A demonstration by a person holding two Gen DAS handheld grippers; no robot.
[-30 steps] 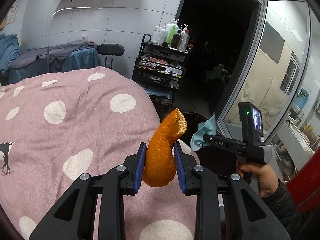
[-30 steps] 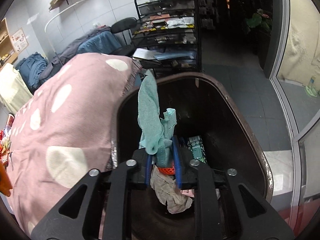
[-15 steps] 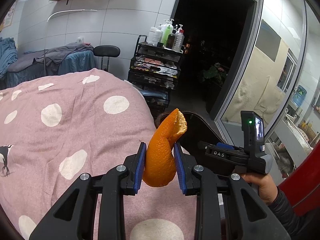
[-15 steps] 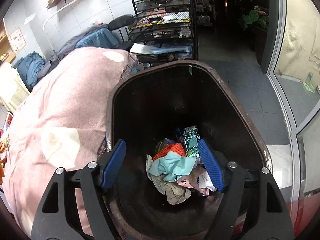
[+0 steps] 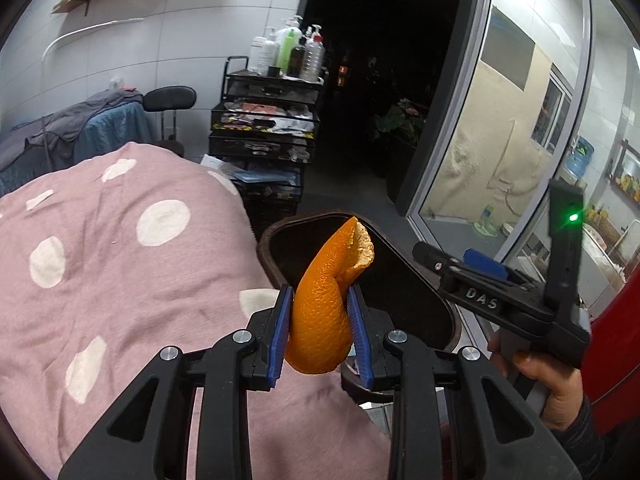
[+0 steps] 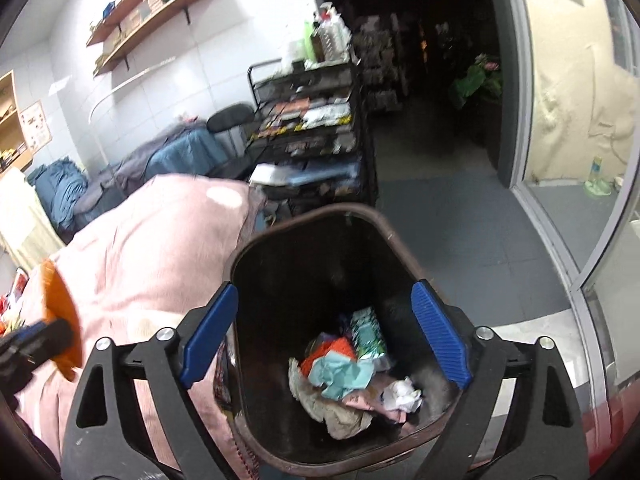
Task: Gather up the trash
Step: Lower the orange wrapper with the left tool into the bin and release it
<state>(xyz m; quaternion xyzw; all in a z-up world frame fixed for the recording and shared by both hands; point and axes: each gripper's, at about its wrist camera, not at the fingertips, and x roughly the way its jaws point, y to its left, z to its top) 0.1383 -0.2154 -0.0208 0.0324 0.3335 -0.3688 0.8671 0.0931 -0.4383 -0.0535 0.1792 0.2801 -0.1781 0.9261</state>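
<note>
The left gripper (image 5: 320, 330) has its ribbed blue fingers (image 5: 280, 330) closed on a curled orange peel (image 5: 324, 300), pinched low so the dimpled rind stands upright with its torn, pithy tip toward the bin (image 5: 416, 304), probably for an easy drop. The right gripper (image 6: 324, 334) hangs wide open and empty over the dark, smooth-walled bin (image 6: 280, 276), whose bottom holds crumpled paper and wrappers (image 6: 352, 372). Beside it lies a soft pink polka-dot blanket (image 5: 120, 272).

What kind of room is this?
Probably a massage or beauty treatment room: a covered bed, a trolley topped with pump bottles, and a stool.
</note>
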